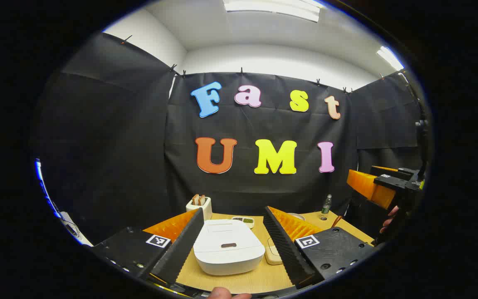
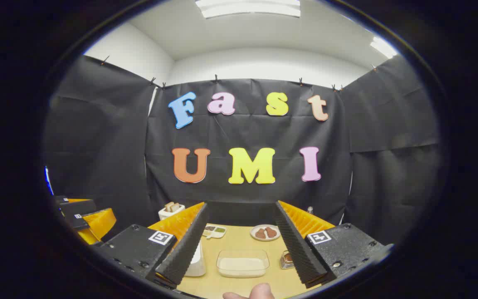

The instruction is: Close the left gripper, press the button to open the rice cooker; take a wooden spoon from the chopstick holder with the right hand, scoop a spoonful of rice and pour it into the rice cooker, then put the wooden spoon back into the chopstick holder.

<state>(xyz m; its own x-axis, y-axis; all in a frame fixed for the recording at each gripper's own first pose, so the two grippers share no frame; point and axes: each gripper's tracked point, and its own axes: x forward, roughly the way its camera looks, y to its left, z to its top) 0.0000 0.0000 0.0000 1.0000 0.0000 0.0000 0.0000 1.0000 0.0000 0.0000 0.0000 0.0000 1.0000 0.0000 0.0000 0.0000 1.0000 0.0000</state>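
Observation:
The white rice cooker (image 1: pixel 228 249) stands on the wooden table (image 1: pixel 239 280) with its lid down and a dark button (image 1: pixel 228 245) on the front. My left gripper (image 1: pixel 233 209) hangs open above it, one finger on each side and apart from it. The white chopstick holder (image 1: pixel 199 206) with wooden handles stands behind the cooker, and also at the back left (image 2: pixel 171 210). A clear container of rice (image 2: pixel 242 263) lies below my open right gripper (image 2: pixel 241 204), which holds nothing. The right gripper (image 1: pixel 371 187) is in a hand at the far right.
A small divided dish (image 2: pixel 214 231) and a plate of brown food (image 2: pixel 265 232) sit at the back of the table. A small jar (image 2: pixel 286 258) stands right of the rice container. A bottle (image 1: pixel 326 204) stands at the back right. The left gripper (image 2: pixel 85 218) is at the far left.

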